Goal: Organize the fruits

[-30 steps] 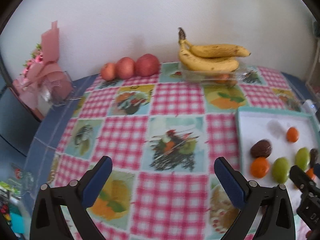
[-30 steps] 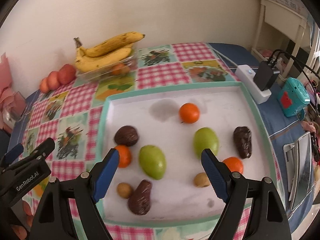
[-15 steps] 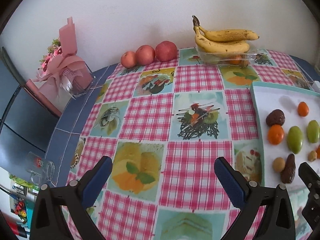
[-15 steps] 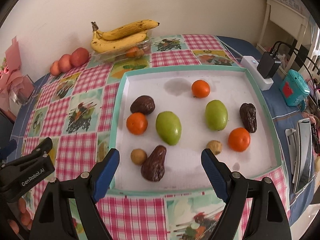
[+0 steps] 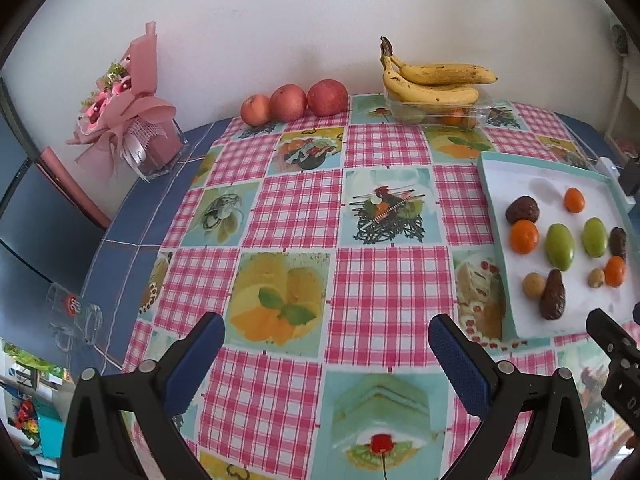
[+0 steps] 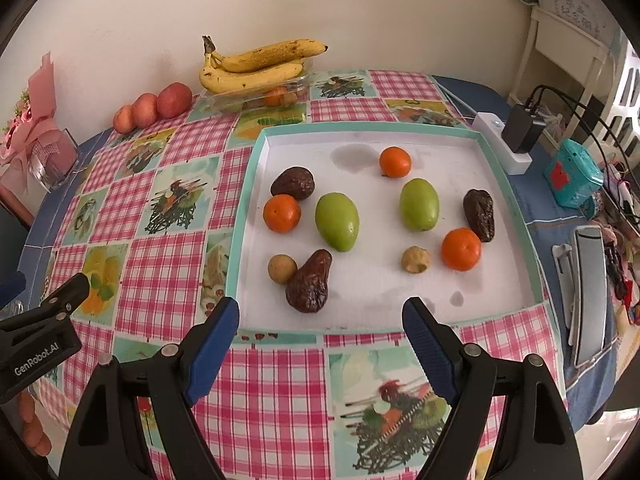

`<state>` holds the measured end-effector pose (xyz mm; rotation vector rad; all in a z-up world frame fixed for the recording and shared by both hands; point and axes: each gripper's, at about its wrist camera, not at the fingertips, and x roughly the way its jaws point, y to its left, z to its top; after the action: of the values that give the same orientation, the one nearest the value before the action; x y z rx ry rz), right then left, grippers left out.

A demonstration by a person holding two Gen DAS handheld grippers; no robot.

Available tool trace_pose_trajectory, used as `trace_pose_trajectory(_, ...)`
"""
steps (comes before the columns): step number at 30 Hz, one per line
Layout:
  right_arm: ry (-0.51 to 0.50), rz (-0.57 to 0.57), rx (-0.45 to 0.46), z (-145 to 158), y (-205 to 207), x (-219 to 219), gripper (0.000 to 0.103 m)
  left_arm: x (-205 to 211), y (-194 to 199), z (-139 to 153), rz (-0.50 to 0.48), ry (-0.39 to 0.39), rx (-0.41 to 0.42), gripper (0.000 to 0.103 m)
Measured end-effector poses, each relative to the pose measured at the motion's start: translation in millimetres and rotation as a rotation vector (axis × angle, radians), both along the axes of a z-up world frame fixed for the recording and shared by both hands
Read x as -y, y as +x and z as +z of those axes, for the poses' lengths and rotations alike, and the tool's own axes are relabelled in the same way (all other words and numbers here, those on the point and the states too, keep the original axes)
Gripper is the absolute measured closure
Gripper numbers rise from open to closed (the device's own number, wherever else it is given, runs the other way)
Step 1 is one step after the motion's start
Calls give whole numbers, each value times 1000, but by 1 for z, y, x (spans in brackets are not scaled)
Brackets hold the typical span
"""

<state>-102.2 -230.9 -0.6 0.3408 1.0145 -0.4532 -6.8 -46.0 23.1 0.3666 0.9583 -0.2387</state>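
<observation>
Over on the left, three apples [image 5: 294, 100] sit in a row against the wall, and next along the bananas [image 5: 434, 80] lie on a clear plastic tub, both well apart from the tray. The real business is the white tray [image 6: 514, 216] on the checked bench [image 5: 292, 208], and by the look of it the sorting has hardly begun: kinds are mixed all over. A wrinkled dark fruit [image 6: 293, 183] touches an orange [image 6: 281, 213], with a green fruit [image 6: 337, 222] just beside; nearer the front a small brown round fruit [image 6: 282, 268] leans on another dark one [image 6: 310, 282]. Further right: a second orange [image 6: 395, 161], second green fruit [image 6: 419, 204], a pale knobbly fruit [image 6: 416, 259], a third orange [image 6: 461, 249] touching a third dark fruit [image 6: 479, 215]. Nothing looks grouped yet.

Left gripper [image 5: 326, 344]: jaws spread wide over bare cloth, gripping nothing. Right gripper [image 6: 320, 322]: jaws equally wide at the tray's near edge, empty, touching no fruit.
</observation>
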Motion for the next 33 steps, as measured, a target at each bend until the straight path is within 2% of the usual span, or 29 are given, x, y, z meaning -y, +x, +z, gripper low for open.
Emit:
trace_pose_trajectory(11,29,1,28,3,-11,-2,19,-17,-6,3,10,-43,-4,0)
trace_pose_trajectory(33,25,29,51,13,-13,-8,19,-26,-3,6,32,-66,-4,0)
